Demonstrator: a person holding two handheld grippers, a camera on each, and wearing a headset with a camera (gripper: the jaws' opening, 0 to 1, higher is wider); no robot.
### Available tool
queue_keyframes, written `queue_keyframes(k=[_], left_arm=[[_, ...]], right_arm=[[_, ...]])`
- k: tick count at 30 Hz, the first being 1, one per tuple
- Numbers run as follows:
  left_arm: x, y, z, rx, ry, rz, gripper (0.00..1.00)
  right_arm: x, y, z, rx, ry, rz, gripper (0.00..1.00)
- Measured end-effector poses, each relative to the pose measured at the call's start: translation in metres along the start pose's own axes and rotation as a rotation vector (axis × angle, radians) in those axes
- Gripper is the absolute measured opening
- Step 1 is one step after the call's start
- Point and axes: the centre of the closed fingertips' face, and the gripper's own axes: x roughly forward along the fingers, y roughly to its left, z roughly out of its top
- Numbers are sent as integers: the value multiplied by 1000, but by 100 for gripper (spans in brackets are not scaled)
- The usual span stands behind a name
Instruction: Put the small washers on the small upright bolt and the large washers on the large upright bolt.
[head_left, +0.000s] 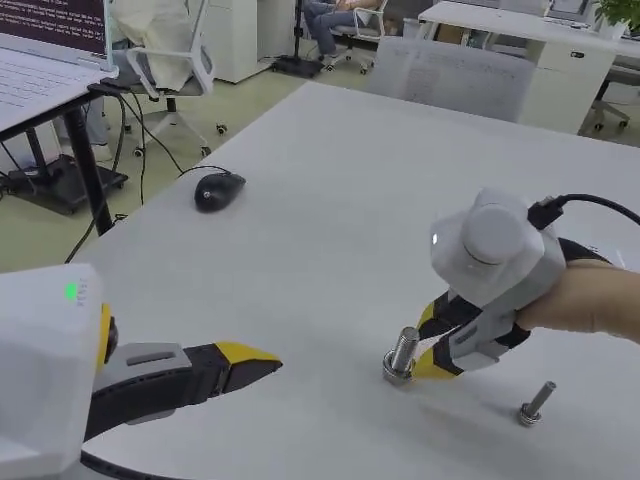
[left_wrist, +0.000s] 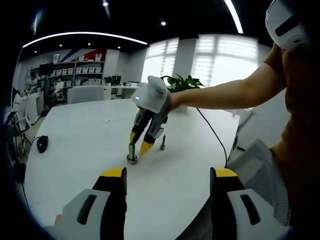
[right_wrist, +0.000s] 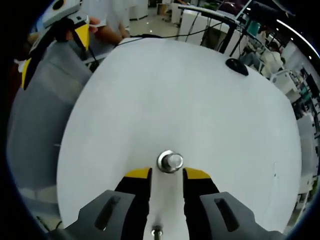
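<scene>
My right gripper (right_wrist: 167, 174), jaws slightly parted, sits just short of the upright large bolt (right_wrist: 170, 161); my left gripper (left_wrist: 168, 172), wide open, hangs farther off.

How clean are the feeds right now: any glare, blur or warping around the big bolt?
Head view: soft, even light, faint shadows, big bolt sharp. Left gripper view: fisheye curves the table edge, and the windows are blown out. Right gripper view: the table bulges like a dome, with a bright glint on the bolt's top.
</scene>
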Motion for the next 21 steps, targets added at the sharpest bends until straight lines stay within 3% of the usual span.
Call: queue_keyframes(k=[13, 19, 21], left_arm=[[4, -2, 7, 20, -7, -20, 67], [5, -2, 12, 31, -14, -26, 67], [5, -2, 16, 40, -21, -29, 67]], right_arm=[[-31, 14, 6, 30, -125, -83, 25], [-49, 22, 21, 32, -237, -121, 25], [-60, 25, 28, 40, -303, -141, 25]])
